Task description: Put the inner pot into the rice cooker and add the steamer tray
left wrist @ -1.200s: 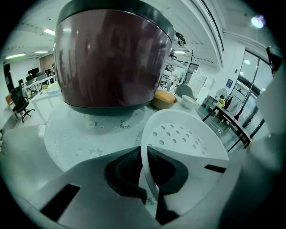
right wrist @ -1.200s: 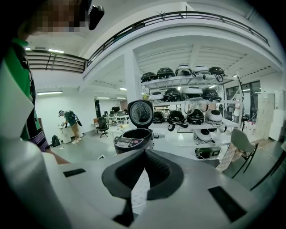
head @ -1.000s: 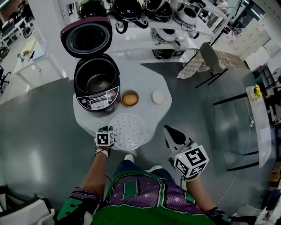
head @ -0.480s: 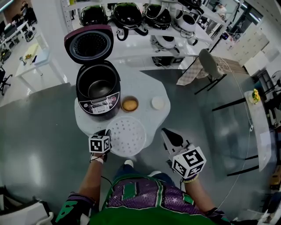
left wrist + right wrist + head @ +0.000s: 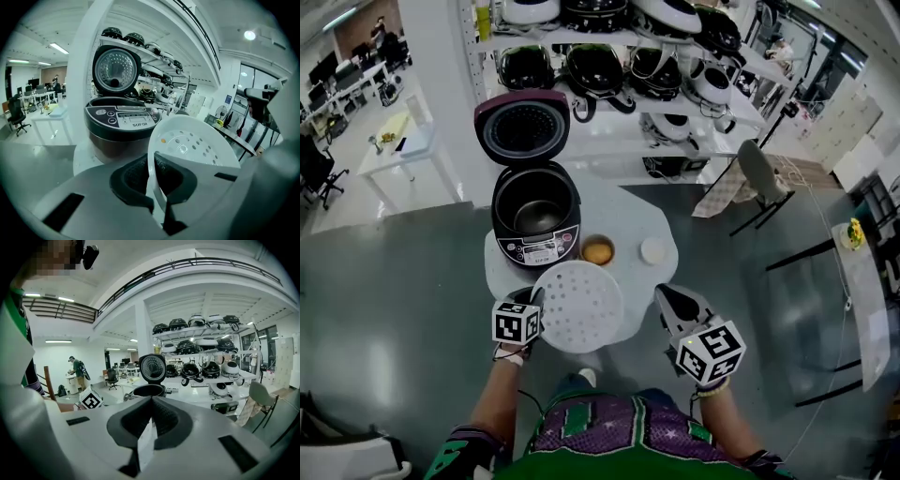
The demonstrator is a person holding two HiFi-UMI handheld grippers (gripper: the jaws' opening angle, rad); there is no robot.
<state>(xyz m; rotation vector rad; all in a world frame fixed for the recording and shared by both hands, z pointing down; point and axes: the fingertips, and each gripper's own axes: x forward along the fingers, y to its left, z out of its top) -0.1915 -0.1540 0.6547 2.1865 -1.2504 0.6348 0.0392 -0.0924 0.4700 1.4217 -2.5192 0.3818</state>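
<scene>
The dark rice cooker (image 5: 536,223) stands open on the round white table (image 5: 628,214), its lid (image 5: 523,129) tipped back and the dark inner pot (image 5: 534,212) inside it. My left gripper (image 5: 534,300) is shut on the left rim of the white perforated steamer tray (image 5: 579,306), which hangs above the table's near edge, short of the cooker. In the left gripper view the tray (image 5: 197,143) rises tilted from the jaws, with the cooker (image 5: 121,123) just behind it. My right gripper (image 5: 670,298) is shut and empty, to the right of the tray.
A small bowl with orange contents (image 5: 598,250) and a small white dish (image 5: 653,250) sit right of the cooker. Shelves of other rice cookers (image 5: 619,61) stand behind the table. A chair (image 5: 757,169) is at the back right. A person (image 5: 75,372) stands far off.
The left gripper has lifted the steamer tray off the table's near edge. The right gripper has risen slightly and stays shut.
</scene>
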